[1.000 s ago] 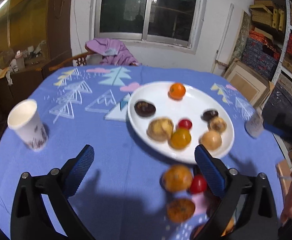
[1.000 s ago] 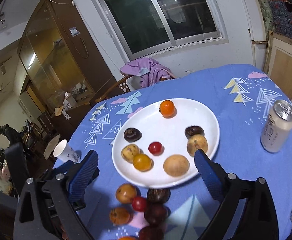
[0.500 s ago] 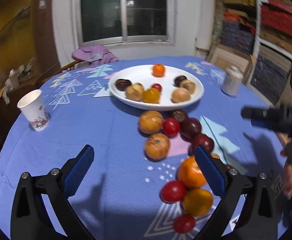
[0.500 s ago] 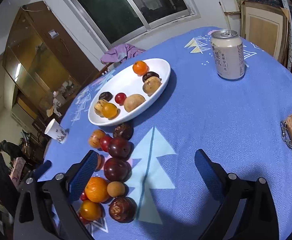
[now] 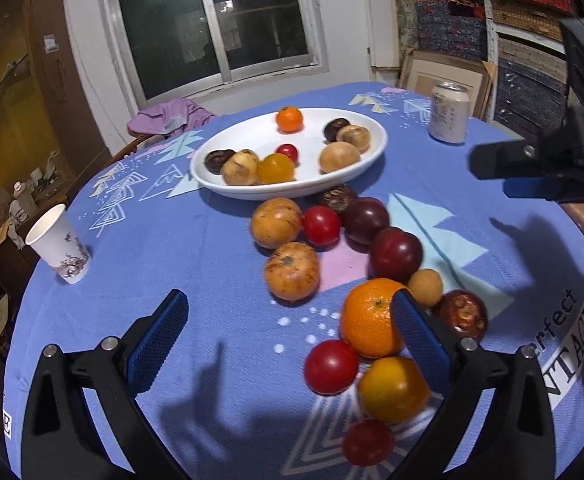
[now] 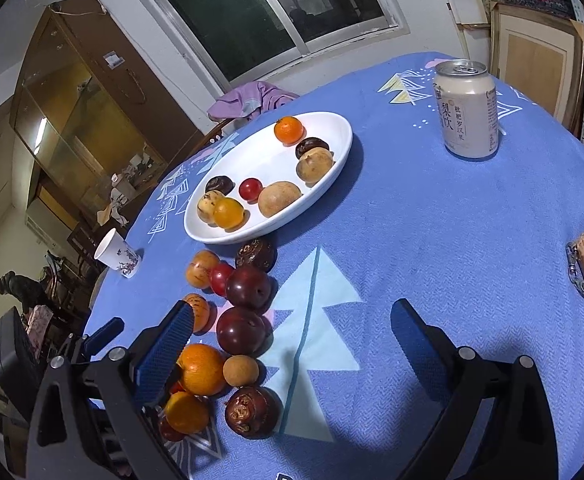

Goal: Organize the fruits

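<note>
Lying loose on the blue-clothed surface point(image 5: 171, 248), your fruits run in a line from the white plate point(image 5: 372, 156) toward you: two tan round fruits, a red tomato point(image 5: 320, 225), two dark plums, a big orange point(image 5: 368, 318), a small tan fruit point(image 6: 240, 370), a brown wrinkled fruit point(image 6: 249, 411) and a few red and yellow ones nearest you. On the plate sit a small orange point(image 5: 289, 119), a yellow fruit point(image 5: 275, 168), a small red one, tan fruits and dark ones. Your left gripper point(image 5: 292, 344) hangs spread wide and empty above the near end of the line, its right finger in front of the big orange. Your right gripper point(image 6: 292, 344) is likewise spread and empty, above the cloth just right of the plums. A drink can point(image 6: 468, 110) stands upright well right of the plate, and a paper cup point(image 5: 59, 250) stands apart on the left.
</note>
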